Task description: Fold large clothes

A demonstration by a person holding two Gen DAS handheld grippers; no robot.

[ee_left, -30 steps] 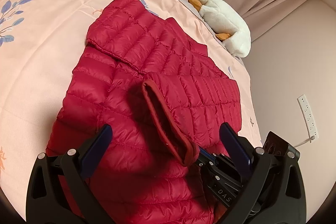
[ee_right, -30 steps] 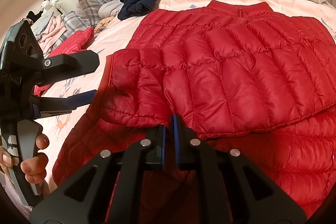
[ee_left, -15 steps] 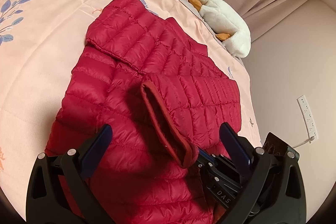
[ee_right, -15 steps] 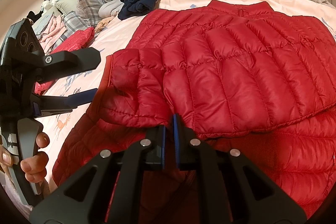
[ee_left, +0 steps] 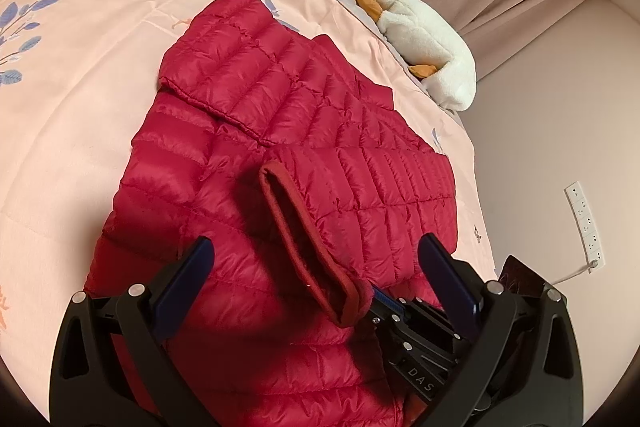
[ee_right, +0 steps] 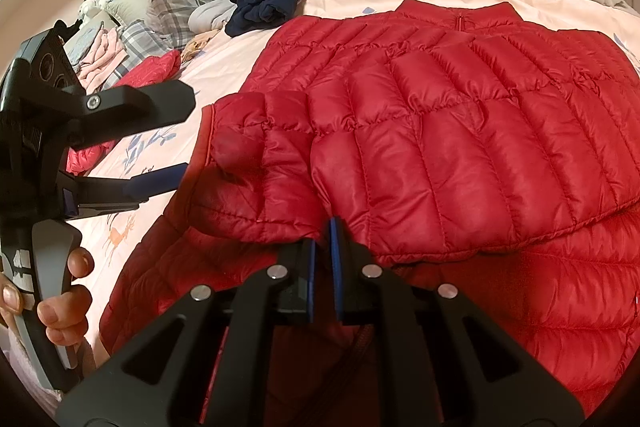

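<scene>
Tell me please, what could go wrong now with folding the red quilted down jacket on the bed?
1. The right hand-held gripper is shut on only the thin edge of the sleeve of the red quilted down jacket; the slick fabric may slip out when pulled.
2. The left hand-held gripper is open and holds nothing, so the puffy folded sleeve may spring back.
3. Pulling could drag the whole jacket across the pink bedsheet.
</scene>
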